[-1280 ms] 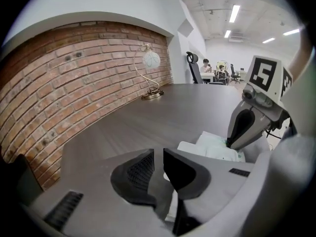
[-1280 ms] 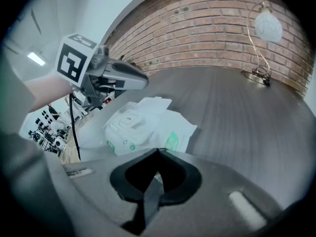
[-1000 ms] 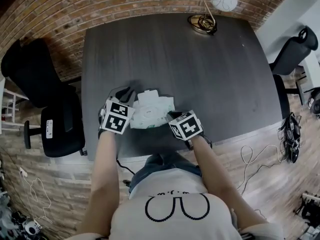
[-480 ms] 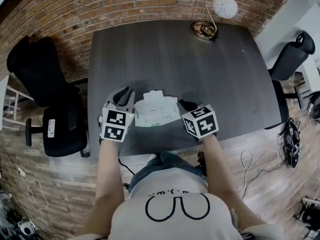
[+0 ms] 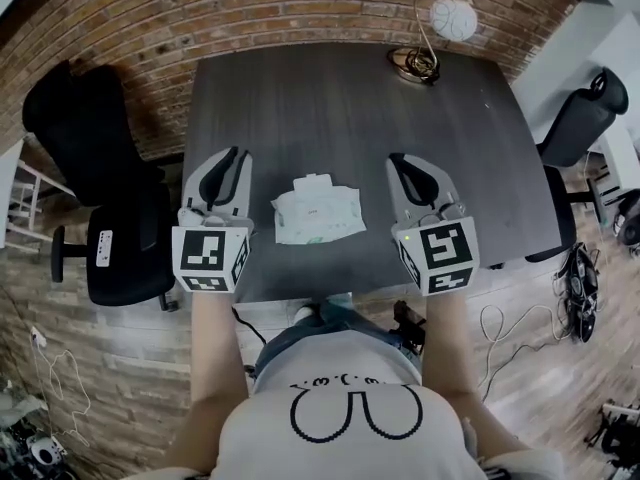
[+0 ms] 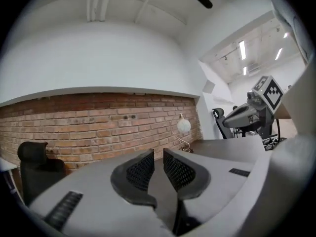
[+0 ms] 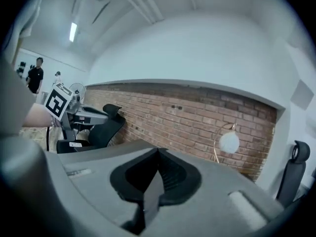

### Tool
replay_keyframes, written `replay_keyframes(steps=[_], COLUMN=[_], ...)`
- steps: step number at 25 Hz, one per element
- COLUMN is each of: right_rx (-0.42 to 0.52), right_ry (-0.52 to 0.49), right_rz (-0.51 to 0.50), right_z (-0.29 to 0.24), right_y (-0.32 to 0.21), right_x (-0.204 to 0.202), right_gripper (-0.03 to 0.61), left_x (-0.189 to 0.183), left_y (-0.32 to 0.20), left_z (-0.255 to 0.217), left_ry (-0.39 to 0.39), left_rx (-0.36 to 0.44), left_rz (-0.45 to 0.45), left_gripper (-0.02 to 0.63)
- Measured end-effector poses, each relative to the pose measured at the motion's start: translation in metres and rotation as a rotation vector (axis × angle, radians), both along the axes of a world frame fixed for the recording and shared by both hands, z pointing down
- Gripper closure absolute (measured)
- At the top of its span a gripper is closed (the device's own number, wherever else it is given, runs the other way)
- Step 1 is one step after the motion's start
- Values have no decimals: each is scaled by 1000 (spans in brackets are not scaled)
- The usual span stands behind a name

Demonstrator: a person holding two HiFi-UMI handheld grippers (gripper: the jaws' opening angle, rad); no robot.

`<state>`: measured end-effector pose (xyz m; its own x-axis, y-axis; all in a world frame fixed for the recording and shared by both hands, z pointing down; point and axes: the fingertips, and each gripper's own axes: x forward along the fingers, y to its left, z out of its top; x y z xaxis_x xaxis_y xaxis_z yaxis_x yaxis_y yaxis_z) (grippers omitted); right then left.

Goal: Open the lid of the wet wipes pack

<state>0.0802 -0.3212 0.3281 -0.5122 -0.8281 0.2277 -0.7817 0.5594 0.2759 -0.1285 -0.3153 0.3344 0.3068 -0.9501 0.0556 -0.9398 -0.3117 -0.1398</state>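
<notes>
Wet wipes pack [image 5: 318, 213] is lying flat on the desk [image 5: 350, 98], near the edge closest to the person. It is sitting roughly midway between the two tools and touching neither. A white flap [image 5: 315, 182] is sticking out at the pack's far edge; I cannot tell from the head view whether this is the lid standing open.

Left tool [image 5: 233, 156] is being held left of the pack, apart from it, pointing away from the person across the desk. In the left gripper view its jaws are standing slightly apart. A narrow gap is showing between the ribbed pads [image 6: 140, 172], and nothing is sitting in it. That view is looking level at the brick wall [image 6: 98, 122].

Right tool [image 5: 398, 160] is being held right of the pack, also apart from it and pointing the same way. In the right gripper view its jaws are meeting at the tips, closed on nothing.

Marker cubes on both tools are facing up toward the head camera.

A lamp [image 5: 440, 28] with a round white shade is standing at the desk's far edge. One black office chair [image 5: 90, 148] is standing left of the desk, and a second chair [image 5: 585, 108] is standing to its right.
</notes>
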Motion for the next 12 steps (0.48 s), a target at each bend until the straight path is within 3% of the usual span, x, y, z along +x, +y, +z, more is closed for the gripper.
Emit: replay_keyframes(steps=[3, 4, 12], right_rx=[72, 93, 177], right_ry=[-26, -34, -108], right_rz=[0, -3, -19], right_z=[-27, -35, -77], right_y=[10, 12, 28], right_x=[-1, -1, -7], right_gripper=[577, 577, 577], left_x=[-8, -11, -16], left_y=[11, 13, 29], left_z=[-21, -26, -54], left_ry=[18, 21, 37], left_rx=[57, 63, 115], left_rz=[-30, -42, -53], left_gripper=[571, 615, 615])
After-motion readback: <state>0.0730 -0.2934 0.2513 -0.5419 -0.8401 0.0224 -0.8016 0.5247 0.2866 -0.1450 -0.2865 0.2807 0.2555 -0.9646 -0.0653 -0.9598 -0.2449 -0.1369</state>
